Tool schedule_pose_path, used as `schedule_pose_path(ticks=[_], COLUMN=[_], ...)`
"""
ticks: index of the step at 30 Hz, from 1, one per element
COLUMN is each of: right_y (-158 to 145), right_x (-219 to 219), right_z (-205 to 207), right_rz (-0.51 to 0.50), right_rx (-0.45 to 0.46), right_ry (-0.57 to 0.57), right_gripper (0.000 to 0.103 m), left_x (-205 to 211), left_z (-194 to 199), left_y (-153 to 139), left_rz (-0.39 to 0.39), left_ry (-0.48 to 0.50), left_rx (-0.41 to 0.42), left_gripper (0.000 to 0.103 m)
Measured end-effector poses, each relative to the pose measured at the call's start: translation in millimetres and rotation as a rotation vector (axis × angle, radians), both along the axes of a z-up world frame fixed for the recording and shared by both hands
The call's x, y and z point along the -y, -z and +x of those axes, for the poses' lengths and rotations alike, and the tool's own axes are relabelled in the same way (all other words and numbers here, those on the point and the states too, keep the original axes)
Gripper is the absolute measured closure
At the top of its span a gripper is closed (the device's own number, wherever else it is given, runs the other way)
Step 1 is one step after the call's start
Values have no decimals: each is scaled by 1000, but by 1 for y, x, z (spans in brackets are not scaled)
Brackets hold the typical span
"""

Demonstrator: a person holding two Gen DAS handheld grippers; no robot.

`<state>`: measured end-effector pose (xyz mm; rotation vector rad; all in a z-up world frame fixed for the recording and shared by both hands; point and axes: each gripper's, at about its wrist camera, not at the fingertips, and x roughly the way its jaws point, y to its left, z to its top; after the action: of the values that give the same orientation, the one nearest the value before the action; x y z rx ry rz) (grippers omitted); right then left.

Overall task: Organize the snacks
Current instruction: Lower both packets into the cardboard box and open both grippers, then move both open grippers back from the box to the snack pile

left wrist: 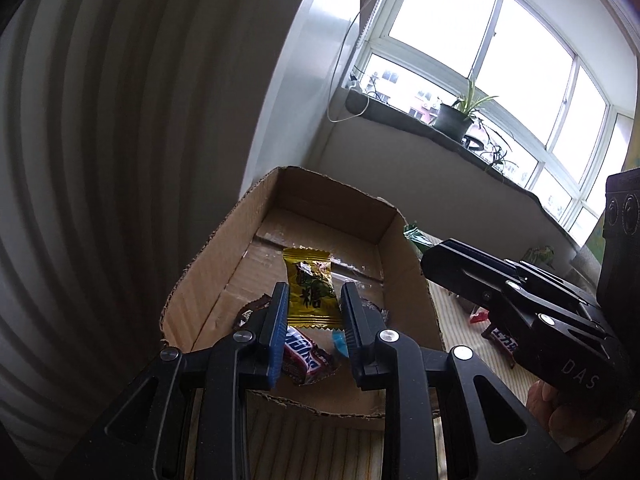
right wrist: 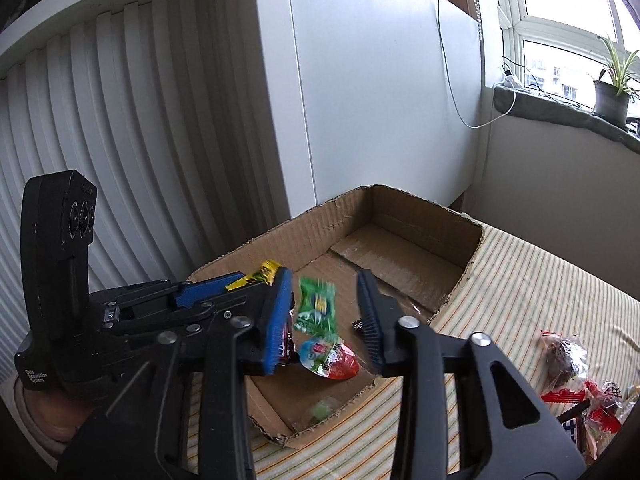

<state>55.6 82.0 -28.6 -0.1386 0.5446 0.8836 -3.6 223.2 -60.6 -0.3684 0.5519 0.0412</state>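
Note:
An open cardboard box [left wrist: 408,280] stands on a striped cloth. My left gripper [left wrist: 314,294] hangs over it, shut on a yellow candy wrapper [left wrist: 310,292] that dangles between its blue pads; in the right wrist view the yellow wrapper [right wrist: 262,272] shows at the left gripper's [right wrist: 276,276] tip. My right gripper [right wrist: 325,308] is open above the box [right wrist: 460,280]. A blurred green candy packet [right wrist: 316,306] is in the gap, touching neither pad. On the box floor lie a Snickers bar [left wrist: 304,356], a blue-ended wrapper [left wrist: 339,340] and a red and blue packet [right wrist: 332,360].
Several loose snacks [right wrist: 576,392] lie on the striped cloth [right wrist: 520,288] right of the box. A white slatted wall [right wrist: 120,120] rises just left of the box. A window sill with a potted plant [right wrist: 610,96] and a hanging cable [right wrist: 460,112] is behind.

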Motion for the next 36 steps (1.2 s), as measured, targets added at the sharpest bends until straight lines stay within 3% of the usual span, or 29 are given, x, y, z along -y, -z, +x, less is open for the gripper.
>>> schedule_pose_path(ticks=[2, 5, 6, 8, 12, 19, 28, 36], right_y=[0, 1, 0, -2, -8, -15, -10, -6], right_x=[5, 13, 16, 20, 26, 33, 63, 145], right_z=[-1, -2, -4, -8, -24, -36, -30, -21], right_rz=[1, -5, -3, 2, 18, 42, 61, 122], right_rx=[7, 8, 7, 13, 65, 72, 47, 24], right_ry=[8, 25, 28, 34, 46, 76, 148, 289], right_gripper=[52, 52, 52, 51, 31, 18, 11, 10], left_x=[-3, -7, -8, -8, -7, 0, 15, 67], left_z=[2, 0, -2, -5, -13, -30, -26, -5], left_y=[2, 1, -1, -4, -13, -26, -35, -42], left_rz=[5, 1, 1, -2, 10, 26, 45, 94], left_ry=[-25, -58, -68, -69, -79, -95, -85, 8], left_rx=[-14, -8, -3, 2, 19, 48, 41, 15], left_gripper=[74, 49, 48, 48, 45, 39, 32, 31])
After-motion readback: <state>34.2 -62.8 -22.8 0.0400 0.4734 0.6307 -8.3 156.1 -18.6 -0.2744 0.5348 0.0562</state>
